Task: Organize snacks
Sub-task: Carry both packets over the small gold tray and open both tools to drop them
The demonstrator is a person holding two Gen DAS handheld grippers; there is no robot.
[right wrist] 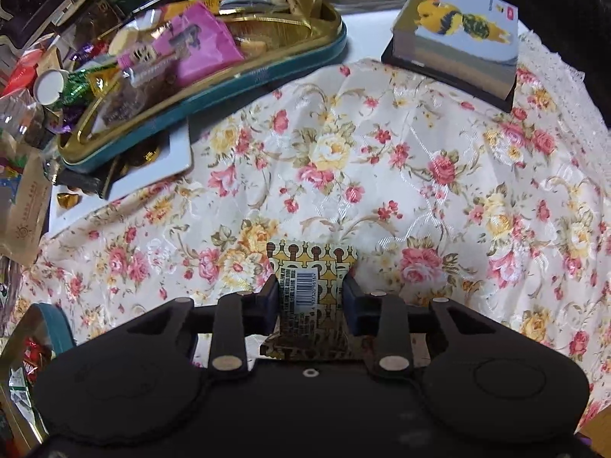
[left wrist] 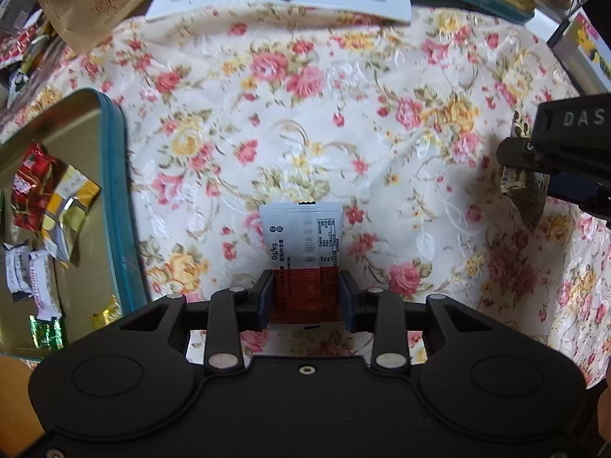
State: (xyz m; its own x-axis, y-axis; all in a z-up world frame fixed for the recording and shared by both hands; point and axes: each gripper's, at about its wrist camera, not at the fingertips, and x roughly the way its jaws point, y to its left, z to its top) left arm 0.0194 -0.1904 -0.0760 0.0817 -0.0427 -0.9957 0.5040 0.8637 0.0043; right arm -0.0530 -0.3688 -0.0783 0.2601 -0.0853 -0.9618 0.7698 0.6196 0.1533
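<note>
While both grippers bore down on the flowered cloth, each had a snack packet between its fingers.

Left gripper (left wrist: pixel 305 297) pinched a white-and-red sachet (left wrist: pixel 301 244) by its red end; right gripper (right wrist: pixel 310 301) squeezed a gold patterned packet (right wrist: pixel 311 286) at its barcode, both lying flat mid-cloth, probably for lifting. A teal tin (left wrist: pixel 114 198) holding wrapped sweets sat at nine o'clock of the sachet, likely the destination; another heaped tin (right wrist: pixel 267 72) lay at eleven o'clock of the packet.

Home table: floral tablecloth (right wrist: pixel 382 175), cluttered snack tins (right wrist: pixel 267 72).
</note>
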